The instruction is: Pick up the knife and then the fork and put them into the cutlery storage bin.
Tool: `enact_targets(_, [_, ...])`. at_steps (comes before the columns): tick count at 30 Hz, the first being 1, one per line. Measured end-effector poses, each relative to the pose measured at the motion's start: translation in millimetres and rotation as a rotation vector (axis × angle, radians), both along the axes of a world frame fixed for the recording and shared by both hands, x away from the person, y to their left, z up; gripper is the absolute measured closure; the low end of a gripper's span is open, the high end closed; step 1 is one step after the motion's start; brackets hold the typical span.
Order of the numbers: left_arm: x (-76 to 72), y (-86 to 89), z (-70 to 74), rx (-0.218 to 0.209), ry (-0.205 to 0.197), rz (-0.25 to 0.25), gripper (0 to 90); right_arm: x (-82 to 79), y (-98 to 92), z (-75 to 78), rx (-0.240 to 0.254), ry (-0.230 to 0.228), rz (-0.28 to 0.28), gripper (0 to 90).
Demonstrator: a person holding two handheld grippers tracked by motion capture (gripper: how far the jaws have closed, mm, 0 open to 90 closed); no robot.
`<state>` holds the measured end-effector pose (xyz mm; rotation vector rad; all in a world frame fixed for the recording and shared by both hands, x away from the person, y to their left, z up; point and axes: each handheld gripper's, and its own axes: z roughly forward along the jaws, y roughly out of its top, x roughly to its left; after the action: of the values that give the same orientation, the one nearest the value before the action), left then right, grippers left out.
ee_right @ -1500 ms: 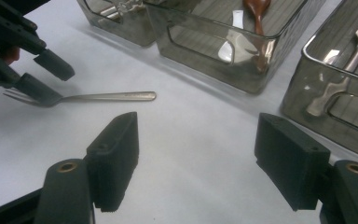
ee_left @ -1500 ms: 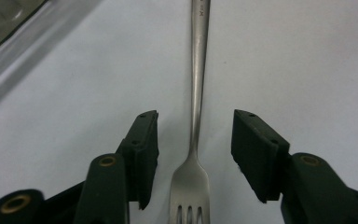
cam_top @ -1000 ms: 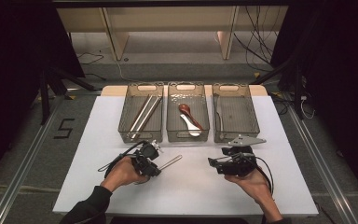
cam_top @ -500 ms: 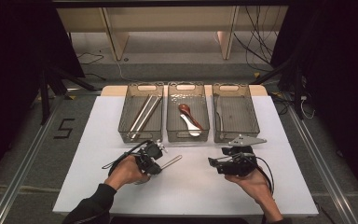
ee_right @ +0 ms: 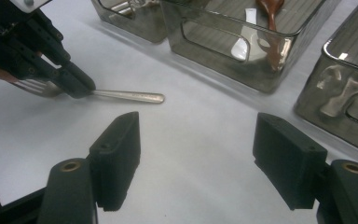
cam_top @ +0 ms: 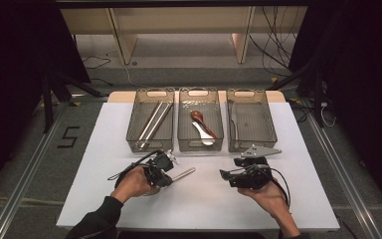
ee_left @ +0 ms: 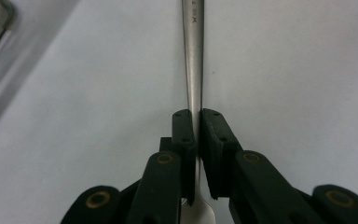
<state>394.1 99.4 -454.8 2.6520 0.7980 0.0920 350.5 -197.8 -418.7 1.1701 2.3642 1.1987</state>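
A silver fork lies on the white table top, handle toward the right. My left gripper comes at it from the left. Its jaws have just been closing, and the pads now press both sides of the fork's handle just above the tines. From the right gripper view, the left gripper pinches the fork where the tines meet the handle. My right gripper rests low at the right, pointing left. Its jaws stand wide with only bare table between them.
Three smoky clear bins stand in a row behind the grippers. The left bin holds long metal sticks, the middle bin a brown and a white spoon, and the right bin a knife along its left wall. The table's front edge lies near the forearms.
The left gripper's jaws have drawn together on the fork's handle. Both hands have kept their places, and the fork lies where it was.
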Motion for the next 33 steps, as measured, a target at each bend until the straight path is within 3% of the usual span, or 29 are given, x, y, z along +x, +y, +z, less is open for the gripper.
enact_targets(10, [-3.3,2.1,8.3,-0.024,0.007,-0.01,83.7,-2.9,14.9,-2.0,-0.015,-0.001,0.043,33.1])
enact_targets(18, [-6.6,2.1,16.1,-0.041,0.01,-0.025,83.8,-7.2,37.0,-6.4,-0.051,-0.035,0.115,33.1])
enact_targets(25, [-9.1,3.1,22.0,-0.061,0.02,-0.03,83.8,-16.3,68.8,-16.3,-0.13,-0.122,0.208,33.7])
enact_targets(33, [-16.2,-0.8,30.6,-0.074,0.027,-0.06,83.7,-27.1,103.7,-26.4,-0.264,-0.259,0.316,35.0])
